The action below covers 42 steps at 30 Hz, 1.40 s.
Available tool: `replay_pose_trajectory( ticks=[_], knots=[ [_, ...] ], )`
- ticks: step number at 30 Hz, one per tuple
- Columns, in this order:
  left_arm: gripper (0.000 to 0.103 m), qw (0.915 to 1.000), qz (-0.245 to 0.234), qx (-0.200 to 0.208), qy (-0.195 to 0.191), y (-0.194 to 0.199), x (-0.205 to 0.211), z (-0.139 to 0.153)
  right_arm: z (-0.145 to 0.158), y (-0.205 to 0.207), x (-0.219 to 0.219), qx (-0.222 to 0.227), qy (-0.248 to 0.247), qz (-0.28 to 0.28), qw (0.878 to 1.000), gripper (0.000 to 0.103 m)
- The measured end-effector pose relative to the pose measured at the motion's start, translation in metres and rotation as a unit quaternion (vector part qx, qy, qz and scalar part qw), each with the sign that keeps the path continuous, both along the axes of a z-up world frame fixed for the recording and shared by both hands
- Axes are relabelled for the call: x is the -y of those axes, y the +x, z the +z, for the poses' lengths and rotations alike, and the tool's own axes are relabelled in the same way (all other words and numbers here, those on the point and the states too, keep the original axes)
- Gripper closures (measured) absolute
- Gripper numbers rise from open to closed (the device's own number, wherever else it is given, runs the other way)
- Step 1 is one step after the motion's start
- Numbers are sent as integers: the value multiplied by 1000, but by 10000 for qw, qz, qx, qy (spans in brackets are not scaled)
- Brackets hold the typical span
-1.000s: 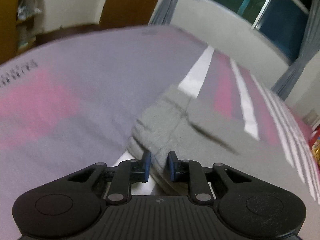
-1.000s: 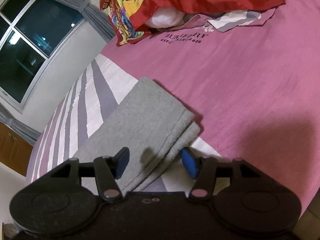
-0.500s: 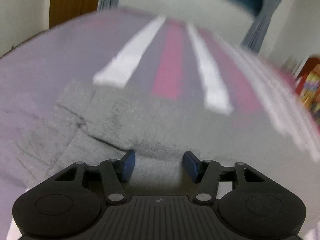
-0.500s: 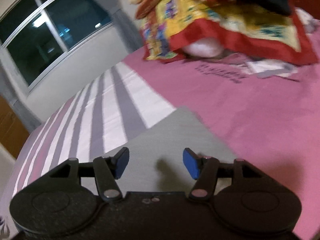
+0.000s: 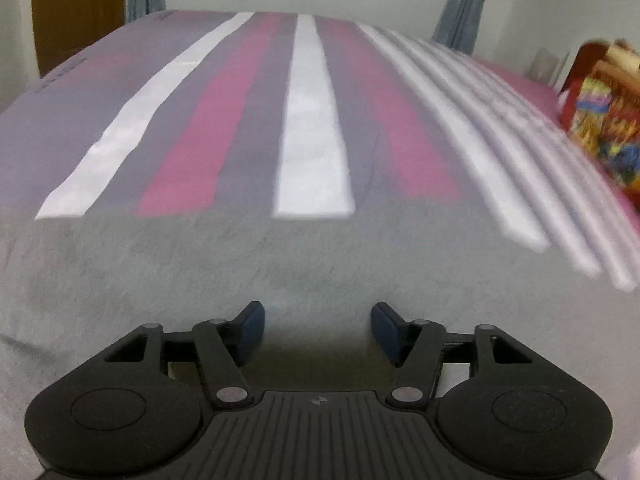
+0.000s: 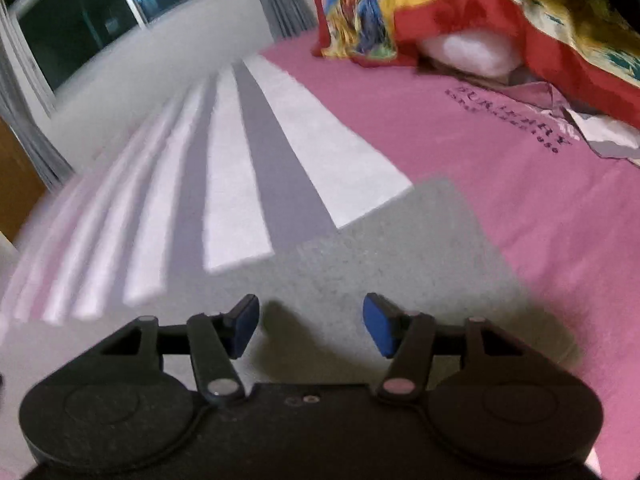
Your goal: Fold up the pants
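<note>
The grey pants [image 5: 320, 264] lie flat on the striped bedspread [image 5: 312, 120], filling the lower half of the left wrist view. My left gripper [image 5: 317, 312] hovers just over the cloth; its jaws are opening and nothing sits between the blue pads. In the right wrist view one end of the pants [image 6: 400, 240] lies where the stripes meet the pink part of the bedspread [image 6: 500, 168]. My right gripper [image 6: 310, 302] hangs over that end, casting a shadow on it. Its jaws stand apart, closing slightly, with nothing between them.
A bright red and yellow blanket [image 6: 460, 4] is heaped over a white pillow [image 6: 468, 52] at the head of the bed, and shows as a blur [image 5: 600, 112] at right in the left wrist view. A dark window [image 6: 80, 20], grey curtains [image 5: 464, 4] and a brown door [image 5: 76, 8] stand behind.
The left gripper, shut on a bunched edge of the pants a second ago, has opened, let go and swung sideways over the flat cloth. The right gripper rolled and shifted along the pants, staying open.
</note>
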<state>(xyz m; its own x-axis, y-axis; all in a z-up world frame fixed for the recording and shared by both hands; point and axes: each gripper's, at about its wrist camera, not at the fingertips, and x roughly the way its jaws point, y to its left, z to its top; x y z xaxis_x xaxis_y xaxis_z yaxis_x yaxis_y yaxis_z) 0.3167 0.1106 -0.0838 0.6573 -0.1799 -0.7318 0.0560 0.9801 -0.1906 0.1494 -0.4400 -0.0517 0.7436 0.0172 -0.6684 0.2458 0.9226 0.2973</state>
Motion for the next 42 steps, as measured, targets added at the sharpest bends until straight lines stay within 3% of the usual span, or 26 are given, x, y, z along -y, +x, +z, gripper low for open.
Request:
replay_pose_trajectory(
  ticks=[2, 5, 8, 10, 11, 12, 14, 17, 20, 22, 24, 27, 30, 33, 35, 38, 39, 42],
  knots=[
    [44, 9991, -158, 276, -295, 5, 9, 14, 10, -6, -2, 314, -168, 47, 9994, 46],
    [43, 9993, -248, 215, -203, 19, 30, 11, 18, 3, -7, 540, -49, 223, 9983, 45],
    [25, 9991, -365, -120, 199, 33, 49, -8, 19, 19, -27, 538, -41, 565, 9969, 45],
    [23, 9977, -405, -98, 534, 32, 62, -10, 11, 32, -43, 384, -94, 875, 9954, 45],
    [23, 9979, -391, -68, 518, 29, 65, -5, 6, 41, -50, 105, -167, 956, 9952, 45],
    [23, 9985, -439, 61, 317, 24, 65, 2, 4, 43, -59, -40, -327, 877, 9956, 44],
    [23, 9975, -619, 316, -127, 15, 69, 12, 13, 36, -73, 357, -185, 1051, 9937, 43],
    [23, 9948, -910, 407, -211, 8, 94, 13, 21, 37, -107, 766, 167, 1489, 9857, 43],
    [23, 9937, -1002, 301, -389, 6, 116, 2, 15, 54, -148, 715, 675, 1998, 9749, 44],
    [23, 9943, -1000, 347, -133, 2, 132, -2, 6, 65, -167, 503, 848, 2240, 9696, 45],
    [23, 9931, -1056, 388, 344, 5, 150, -7, -6, 74, -177, 201, 707, 2386, 9683, 45],
    [22, 9905, -1032, 377, 832, 3, 138, -1, -7, 72, -155, 161, 461, 2416, 9691, 48],
    [20, 9916, -725, 220, 1053, 1, 92, 5, -1, 49, -103, 188, 217, 1996, 9794, 49],
    [19, 9925, -120, 15, 1218, -5, 33, 5, -2, 26, -23, 132, 250, 1224, 9921, 50],
    [19, 9943, 359, -66, 997, -17, -7, 14, 0, 8, 24, 72, 205, 553, 9982, 50],
    [19, 9941, 838, 242, 641, -59, -57, 31, 16, -35, 66, 294, 562, -181, 9978, 46],
    [19, 9928, 966, 300, 644, -75, -69, 34, 22, -58, 77, 581, 793, -256, 9948, 46],
    [19, 9891, 1252, 365, 679, -118, -95, 33, 16, -106, 98, 833, 1583, -556, 9823, 46]
  ],
)
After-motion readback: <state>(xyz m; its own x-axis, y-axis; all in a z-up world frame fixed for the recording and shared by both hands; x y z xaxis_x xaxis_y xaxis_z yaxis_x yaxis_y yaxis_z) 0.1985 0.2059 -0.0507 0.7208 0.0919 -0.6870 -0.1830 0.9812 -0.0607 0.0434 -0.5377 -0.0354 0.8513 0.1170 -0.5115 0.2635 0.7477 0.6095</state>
